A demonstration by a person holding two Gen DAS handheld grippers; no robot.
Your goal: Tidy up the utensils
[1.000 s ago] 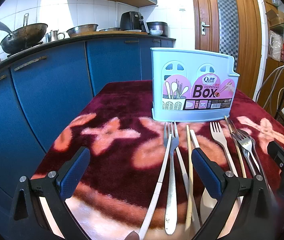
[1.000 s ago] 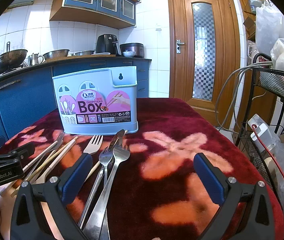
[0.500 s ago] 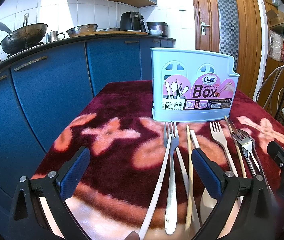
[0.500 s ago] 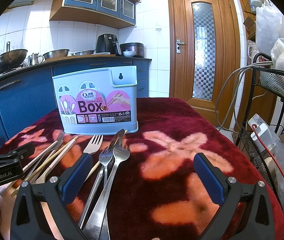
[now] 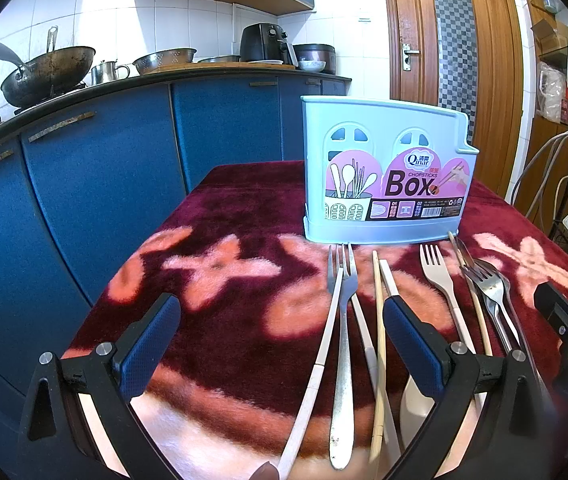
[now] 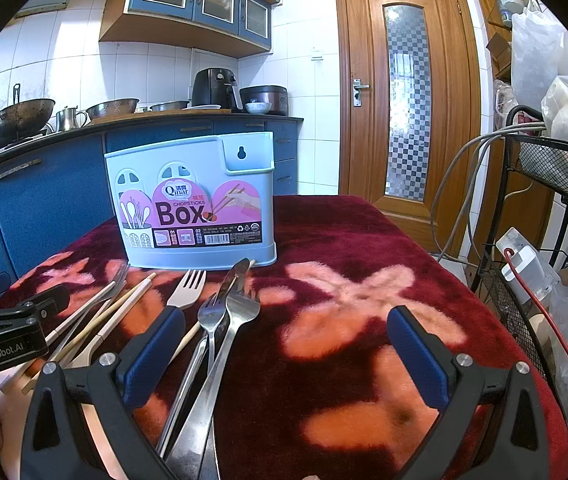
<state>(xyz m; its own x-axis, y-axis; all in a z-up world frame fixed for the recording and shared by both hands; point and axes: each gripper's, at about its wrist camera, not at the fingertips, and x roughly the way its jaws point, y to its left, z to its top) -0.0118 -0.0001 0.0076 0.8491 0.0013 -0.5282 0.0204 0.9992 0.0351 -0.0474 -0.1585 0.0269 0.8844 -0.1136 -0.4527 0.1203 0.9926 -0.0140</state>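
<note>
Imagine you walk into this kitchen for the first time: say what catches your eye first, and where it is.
The pale blue chopsticks box stands upright in the middle of the table, on a dark red cloth with pink flowers. In front of it forks and chopsticks lie side by side. Both the left gripper and the right gripper are open and empty.
</note>
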